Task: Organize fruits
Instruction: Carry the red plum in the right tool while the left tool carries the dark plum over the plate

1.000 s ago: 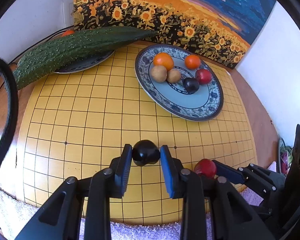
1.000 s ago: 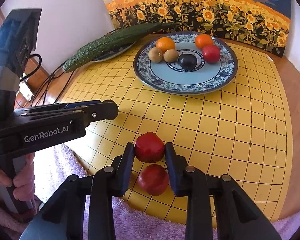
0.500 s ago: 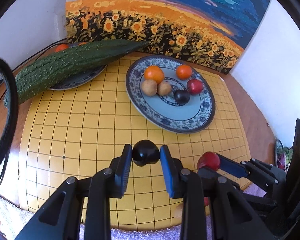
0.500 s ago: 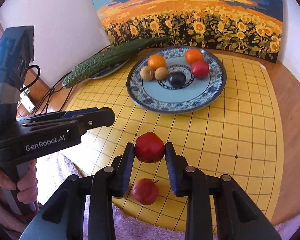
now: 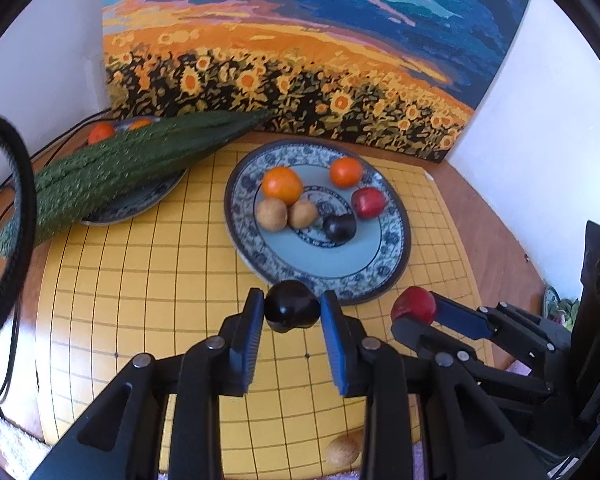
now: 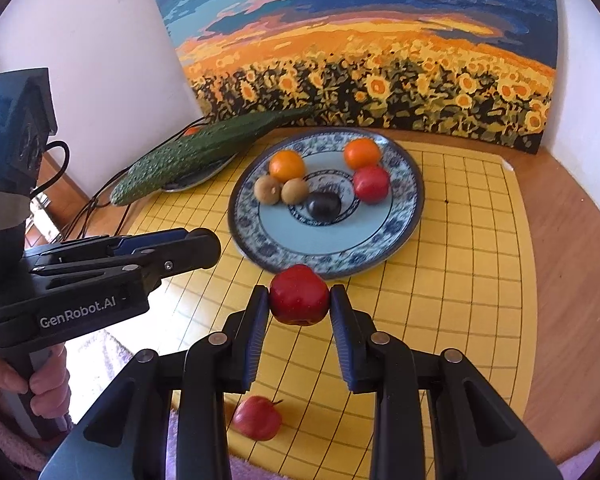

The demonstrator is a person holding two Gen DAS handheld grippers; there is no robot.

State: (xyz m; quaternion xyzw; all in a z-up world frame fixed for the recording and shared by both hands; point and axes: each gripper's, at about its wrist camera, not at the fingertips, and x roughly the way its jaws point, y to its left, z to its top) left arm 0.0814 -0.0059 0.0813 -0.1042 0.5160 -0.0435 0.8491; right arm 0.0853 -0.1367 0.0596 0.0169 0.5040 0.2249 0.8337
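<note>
My left gripper (image 5: 292,307) is shut on a dark plum (image 5: 291,306), held above the yellow grid board just short of the blue-patterned plate (image 5: 380,276). My right gripper (image 6: 299,296) is shut on a red apple (image 6: 299,295), also near the plate's (image 6: 408,196) front rim. The plate carries two oranges, two brown fruits, one dark plum (image 6: 323,205) and one red apple (image 6: 371,184). In the left wrist view the right gripper (image 5: 416,307) shows at the right with its red apple (image 5: 413,304). The left gripper's body (image 6: 112,272) fills the left of the right wrist view.
A second red apple (image 6: 257,417) lies on the board's near edge, and a brown fruit (image 5: 342,451) lies there too. A long green bitter gourd (image 5: 112,168) rests on a smaller plate (image 5: 148,200) at the back left. A sunflower painting (image 5: 300,60) leans on the wall. Cables (image 6: 100,208) trail off left.
Both grippers have risen and moved forward towards the plate, each still holding its fruit. The apple left on the board now sits lower in the right wrist view.
</note>
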